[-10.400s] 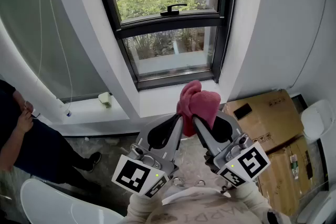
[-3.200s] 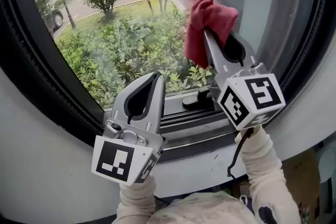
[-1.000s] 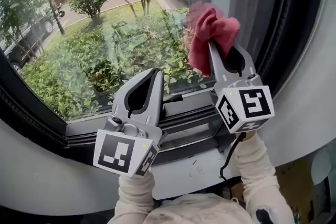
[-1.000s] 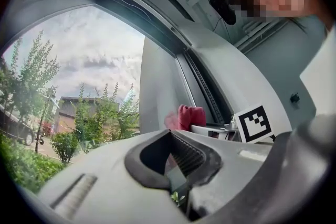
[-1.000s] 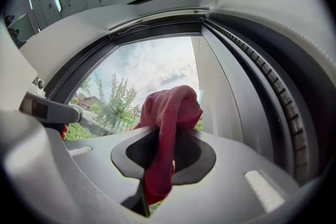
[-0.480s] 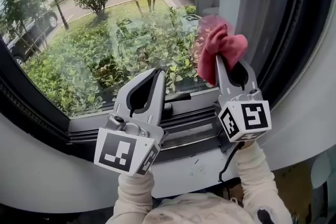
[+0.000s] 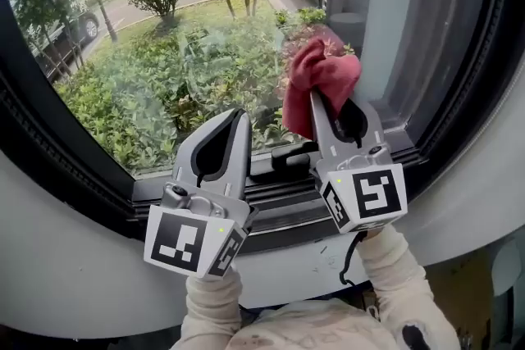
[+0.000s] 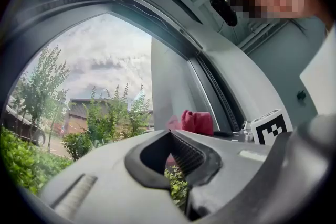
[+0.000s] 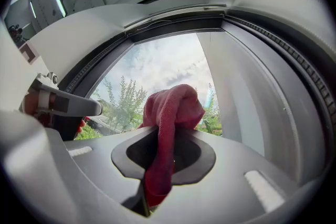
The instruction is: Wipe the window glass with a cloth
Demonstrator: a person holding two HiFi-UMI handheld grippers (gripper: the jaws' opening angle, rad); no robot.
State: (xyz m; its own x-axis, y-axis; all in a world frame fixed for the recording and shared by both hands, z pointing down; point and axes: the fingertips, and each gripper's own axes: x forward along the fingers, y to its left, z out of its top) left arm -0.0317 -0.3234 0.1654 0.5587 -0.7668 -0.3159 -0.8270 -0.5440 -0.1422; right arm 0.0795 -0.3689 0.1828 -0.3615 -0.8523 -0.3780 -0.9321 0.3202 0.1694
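Observation:
A red cloth point(image 7: 318, 84) is bunched at the tip of my right gripper point(image 7: 314, 100), which is shut on it and presses it against the window glass point(image 7: 180, 53) near the lower right of the pane. In the right gripper view the cloth point(image 9: 169, 123) hangs down between the closed jaws, with the glass point(image 9: 157, 73) behind it. My left gripper point(image 7: 240, 117) is shut and holds nothing; it is raised in front of the pane's lower edge, left of the right gripper. In the left gripper view the cloth point(image 8: 197, 121) shows past the closed jaws.
A black window handle point(image 7: 287, 157) lies on the dark lower frame point(image 7: 271, 213) between the two grippers. The black window frame point(image 7: 459, 94) curves round the pane at right and left. Outside are shrubs, trees and parked cars.
Over the last second the right gripper has carried the cloth across the glass, first right and then back left and slightly down. The left gripper has stayed almost still.

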